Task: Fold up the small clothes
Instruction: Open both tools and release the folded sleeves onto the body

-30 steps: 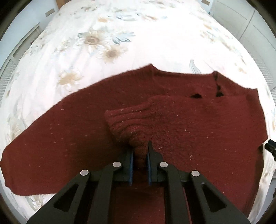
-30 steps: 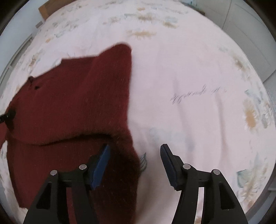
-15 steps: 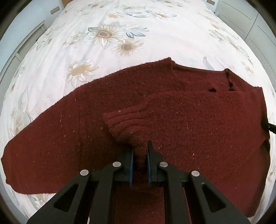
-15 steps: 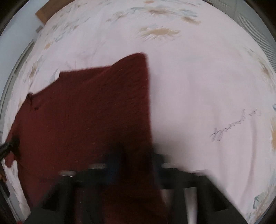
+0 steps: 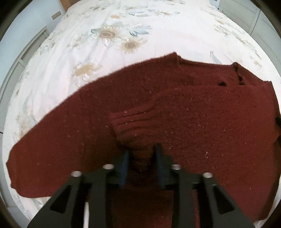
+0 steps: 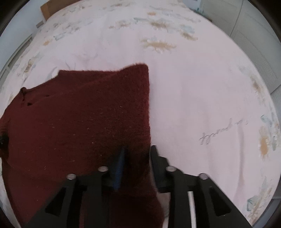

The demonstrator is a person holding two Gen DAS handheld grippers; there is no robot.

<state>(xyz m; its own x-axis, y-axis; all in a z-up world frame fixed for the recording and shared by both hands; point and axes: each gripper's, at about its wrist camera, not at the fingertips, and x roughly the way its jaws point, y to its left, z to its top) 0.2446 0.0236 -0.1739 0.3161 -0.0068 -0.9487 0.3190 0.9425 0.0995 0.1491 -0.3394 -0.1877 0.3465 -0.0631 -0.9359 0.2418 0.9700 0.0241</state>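
A dark red knitted sweater (image 5: 193,114) lies flat on the bed, one sleeve folded across its body. The ribbed cuff (image 5: 133,121) of that sleeve ends between the fingers of my left gripper (image 5: 141,154). Those jaws are opening, and the cuff sits loosely in the gap. In the right wrist view the same sweater (image 6: 79,122) shows a straight folded side edge (image 6: 148,105). My right gripper (image 6: 137,154) straddles that edge low down. Its jaws are opening too, with the knit between them. Both grippers point steeply down at the cloth.
A pale floral bedsheet (image 5: 123,35) spreads around the sweater, wide and bare to the right (image 6: 202,87). Grey cabinet doors (image 5: 245,10) stand at the far right, and a wall and rail (image 5: 26,52) at the left. A wooden headboard corner (image 6: 47,7) shows at the top.
The left jaws, pinched tight on the cuff before, now stand apart around it. The right gripper came over the sweater's side edge, narrowed on it, and now stands wider.
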